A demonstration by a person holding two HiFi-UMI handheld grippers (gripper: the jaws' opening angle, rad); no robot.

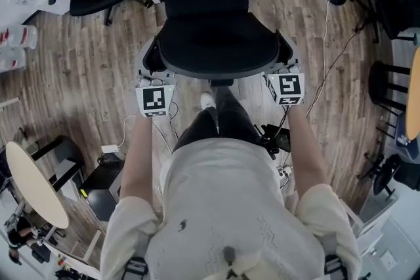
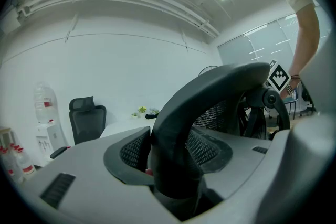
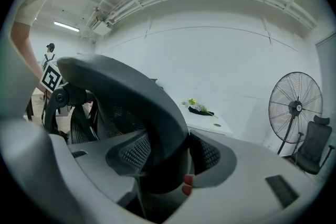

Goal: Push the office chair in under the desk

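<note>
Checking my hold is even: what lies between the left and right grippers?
In the head view, the office chair's backrest spans from the left gripper to the right gripper; both tongs clamp its rim.

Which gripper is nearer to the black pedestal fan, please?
Right: the right gripper clamps the black office chair on its side nearer the fan; the left gripper clamps the far side.

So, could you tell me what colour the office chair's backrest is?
Black backrest, clearest in the head view.
</note>
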